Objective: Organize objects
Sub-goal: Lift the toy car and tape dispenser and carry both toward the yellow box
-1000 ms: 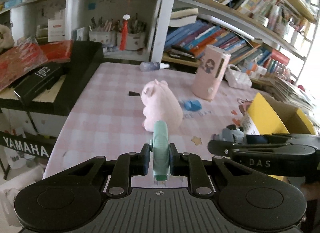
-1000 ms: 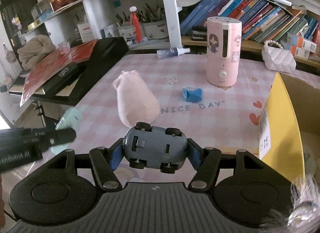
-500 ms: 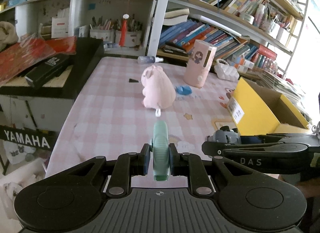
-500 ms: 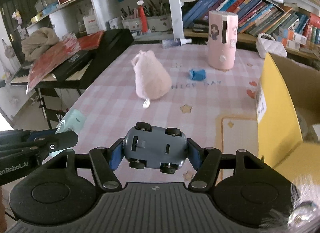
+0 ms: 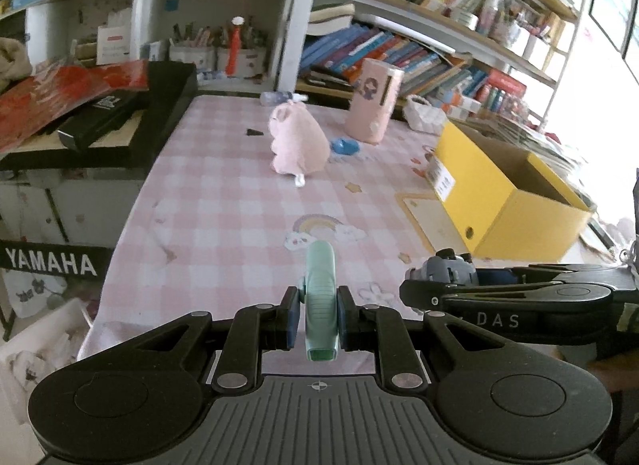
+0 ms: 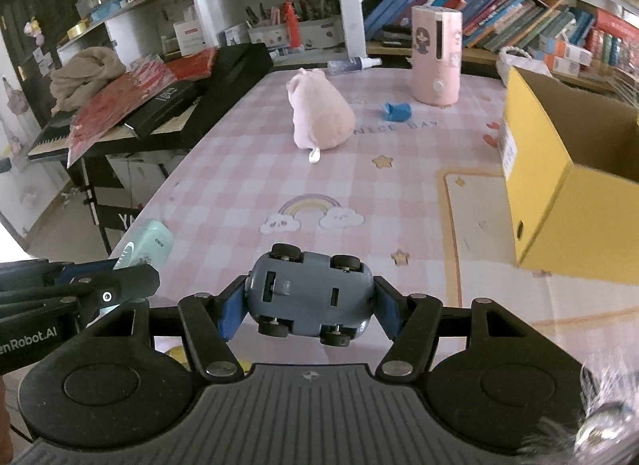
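Left wrist view: the left tongs are closed on a mint-green gadget, held edge-on and sticking out forward between the pads, up off the bench. To the right, the right tongs come in side-on with a gray toy car at their tip. A yellow box sits open at the right side of the bench, well apart from both loads. A pink plush, a small blue thing and a pink canister stand at the far end.

Step in hand, as I read it: both items are carried and not yet dropped off. The box looks like the likely target, so the next move calls for swinging right and far, getting over the rim, then opening the tongs. That's a guess.

What the gadget actually is can't be told from this angle. The inside of the box is mostly hidden by its near wall.

Right wrist view: the right tongs are clamped on the toy car, gripped end to end, underside and wheels facing the camera. The box is at the right, cut off by the frame edge, floor not visible. The left tongs poke in from the left with the gadget showing its flat side. A yellowish bit below the right tongs is too hidden to name. The lower right corner is blurred.
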Demonstrator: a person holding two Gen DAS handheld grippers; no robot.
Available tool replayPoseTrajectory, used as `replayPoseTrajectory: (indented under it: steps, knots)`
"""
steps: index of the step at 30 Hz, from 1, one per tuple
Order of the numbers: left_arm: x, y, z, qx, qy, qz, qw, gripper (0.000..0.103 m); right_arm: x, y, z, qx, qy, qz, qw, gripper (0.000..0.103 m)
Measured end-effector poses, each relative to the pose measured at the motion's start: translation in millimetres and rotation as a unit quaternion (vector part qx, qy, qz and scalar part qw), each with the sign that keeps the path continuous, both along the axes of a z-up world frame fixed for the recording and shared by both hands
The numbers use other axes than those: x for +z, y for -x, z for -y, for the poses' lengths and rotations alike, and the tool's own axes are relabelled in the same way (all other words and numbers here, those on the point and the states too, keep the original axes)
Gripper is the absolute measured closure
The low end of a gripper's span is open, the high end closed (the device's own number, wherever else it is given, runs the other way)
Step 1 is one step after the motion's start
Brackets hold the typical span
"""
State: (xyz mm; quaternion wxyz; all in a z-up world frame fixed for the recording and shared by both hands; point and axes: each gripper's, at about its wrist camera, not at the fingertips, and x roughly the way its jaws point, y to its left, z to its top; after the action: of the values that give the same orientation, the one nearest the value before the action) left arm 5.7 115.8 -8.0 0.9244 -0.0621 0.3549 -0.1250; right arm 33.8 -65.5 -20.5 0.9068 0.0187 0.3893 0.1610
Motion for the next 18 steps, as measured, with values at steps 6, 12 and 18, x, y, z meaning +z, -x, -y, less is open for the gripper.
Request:
replayPoseTrajectory:
  steps: [6,12,18]
  knots:
    - [-1,16,14,-0.036,-0.005,0.0,0.9993,0.086,-4,28,15,-0.035,-0.006,-0.004,0.999,0.041]
    - [-1,22,30,-0.071,-0.006,0.004,0.9974,0.086,-5,50,35,-0.08,-0.011,-0.005,0.997,0.041]
    - [1,21,53,-0.116,-0.009,0.012,0.9931,0.086,-3,65,58,-0.123,-0.013,0.0,0.992,0.041]
